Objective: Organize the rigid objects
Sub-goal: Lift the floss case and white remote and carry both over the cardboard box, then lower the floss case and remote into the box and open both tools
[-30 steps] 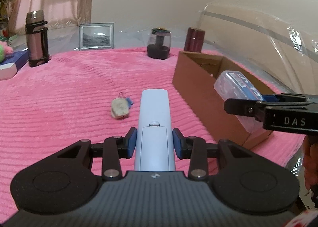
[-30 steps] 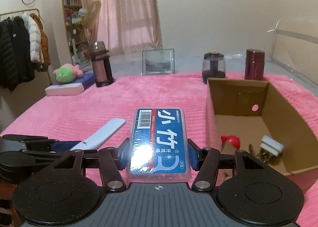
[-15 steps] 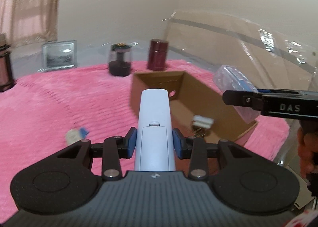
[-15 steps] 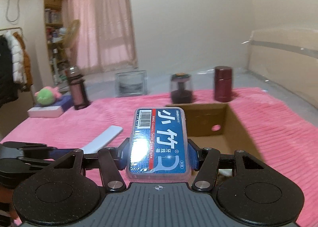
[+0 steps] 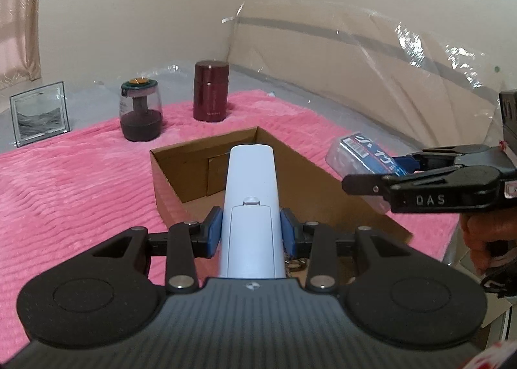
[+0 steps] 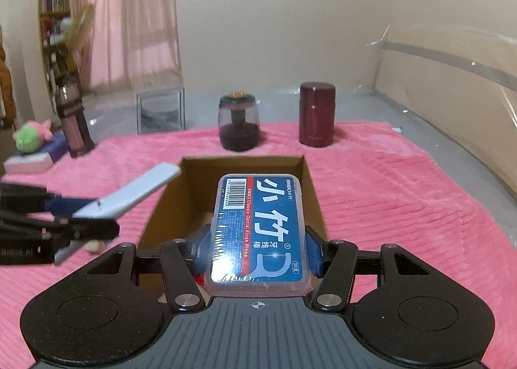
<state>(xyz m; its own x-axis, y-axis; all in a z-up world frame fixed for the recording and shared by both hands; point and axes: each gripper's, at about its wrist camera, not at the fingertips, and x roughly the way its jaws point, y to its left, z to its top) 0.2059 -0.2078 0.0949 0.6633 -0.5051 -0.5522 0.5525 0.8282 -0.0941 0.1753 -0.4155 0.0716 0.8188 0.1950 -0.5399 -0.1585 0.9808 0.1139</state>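
My left gripper (image 5: 251,233) is shut on a pale blue remote control (image 5: 251,207), which sticks forward over the open cardboard box (image 5: 200,172). My right gripper (image 6: 257,251) is shut on a clear box of dental floss picks (image 6: 258,227) with a blue label, held above the same cardboard box (image 6: 310,181). In the left wrist view the right gripper (image 5: 384,172) comes in from the right with the floss box (image 5: 358,149) over the box's right wall. In the right wrist view the left gripper (image 6: 80,210) and remote (image 6: 135,191) hang at the box's left wall.
A pink blanket (image 6: 387,194) covers the bed. Behind the box stand a dark glass jar (image 6: 239,123), a maroon canister (image 6: 316,114), a framed picture (image 6: 160,112) and a flask (image 6: 72,120). A plush toy (image 6: 30,136) lies far left. Clear plastic sheeting (image 5: 371,78) rises at right.
Both grippers have swung toward the cardboard box with their loads; the box now sits directly under and ahead of both. The small item on the blanket has left the left wrist view.
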